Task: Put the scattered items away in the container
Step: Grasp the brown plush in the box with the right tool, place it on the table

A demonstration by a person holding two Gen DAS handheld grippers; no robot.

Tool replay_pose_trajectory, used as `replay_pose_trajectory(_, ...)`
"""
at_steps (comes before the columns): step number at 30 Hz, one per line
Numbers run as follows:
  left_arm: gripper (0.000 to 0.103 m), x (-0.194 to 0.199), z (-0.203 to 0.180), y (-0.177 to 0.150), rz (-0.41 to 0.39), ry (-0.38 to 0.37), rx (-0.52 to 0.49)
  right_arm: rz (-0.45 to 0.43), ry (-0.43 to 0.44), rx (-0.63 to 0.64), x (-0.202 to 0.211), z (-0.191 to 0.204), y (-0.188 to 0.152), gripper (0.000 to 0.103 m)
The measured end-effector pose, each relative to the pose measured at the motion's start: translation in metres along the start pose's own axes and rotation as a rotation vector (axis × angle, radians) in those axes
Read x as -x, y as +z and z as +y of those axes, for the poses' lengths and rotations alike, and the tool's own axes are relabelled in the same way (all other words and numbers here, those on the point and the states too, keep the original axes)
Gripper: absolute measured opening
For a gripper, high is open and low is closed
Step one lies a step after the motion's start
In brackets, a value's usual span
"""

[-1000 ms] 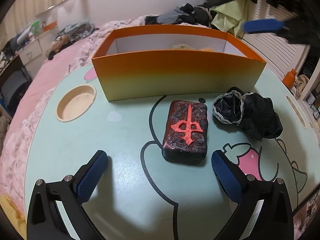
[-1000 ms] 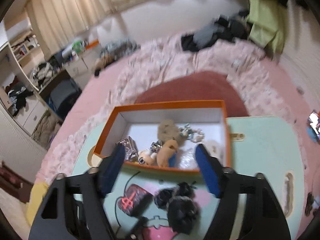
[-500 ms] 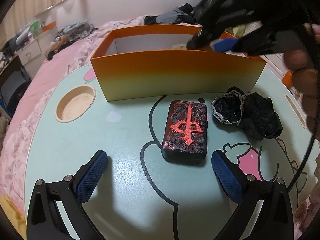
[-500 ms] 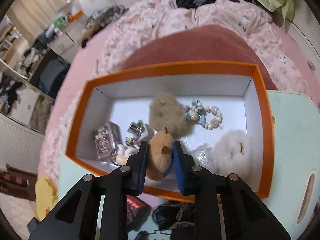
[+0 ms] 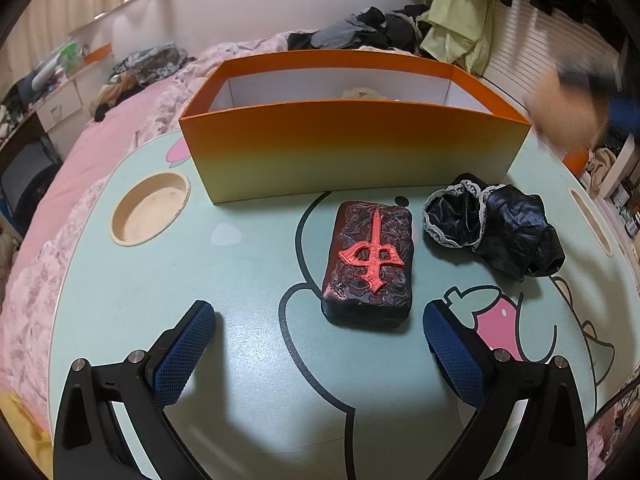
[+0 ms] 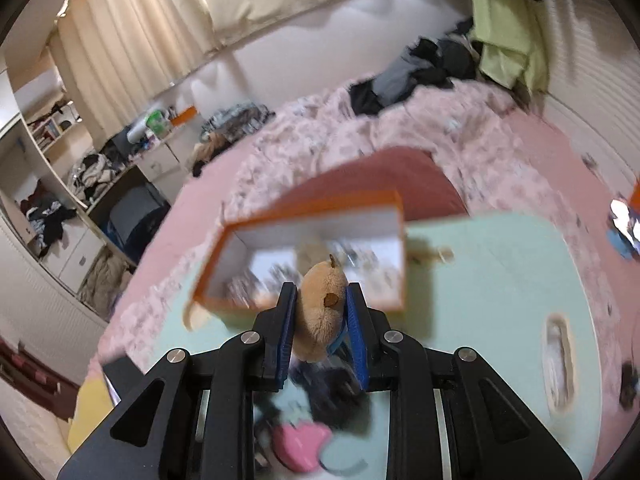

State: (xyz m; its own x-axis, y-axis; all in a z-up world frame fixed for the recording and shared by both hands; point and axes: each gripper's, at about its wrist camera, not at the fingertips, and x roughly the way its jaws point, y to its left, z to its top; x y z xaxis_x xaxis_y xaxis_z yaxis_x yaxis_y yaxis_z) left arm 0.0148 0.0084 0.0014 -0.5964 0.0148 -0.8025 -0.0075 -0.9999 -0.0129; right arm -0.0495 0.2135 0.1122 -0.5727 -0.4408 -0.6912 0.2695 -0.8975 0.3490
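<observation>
R gripper [image 6: 320,320] is clenched on brown plush [image 6: 322,300], held above table edge, just beside orange box [image 5: 352,152]. L gripper [image 5: 316,344] is spread wide, empty, near carved block [image 5: 370,258]. Plush should be kept pinched firmly, clear of box wall, then set down gently.

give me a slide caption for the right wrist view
Right gripper shut on a tan plush toy, above the blurred orange cardboard box.

Pink bed [image 6: 400,136] with clothes pile [image 5: 360,28]; cream curtains [image 6: 132,28]; white drawers [image 5: 60,104] at left.

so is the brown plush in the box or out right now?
Out. The right gripper is shut on the brown plush, held clear of the orange box.
</observation>
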Motion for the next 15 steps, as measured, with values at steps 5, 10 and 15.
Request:
replay_pose_trajectory(5,0.103,0.000,0.000,0.000,0.000,-0.001,-0.001,0.082,0.006,-0.097,-0.028,-0.030,-0.029,0.026)
replay_pose_trajectory(10,0.103,0.000,-0.001,-0.001,0.000,0.000,0.000,0.088,-0.003,-0.110,-0.046,-0.033,-0.038,0.032)
replay_pose_trajectory(15,0.103,0.001,-0.001,-0.001,-0.002,-0.001,-0.001,0.063,-0.020,-0.149,-0.043,-0.042,-0.039,0.052)
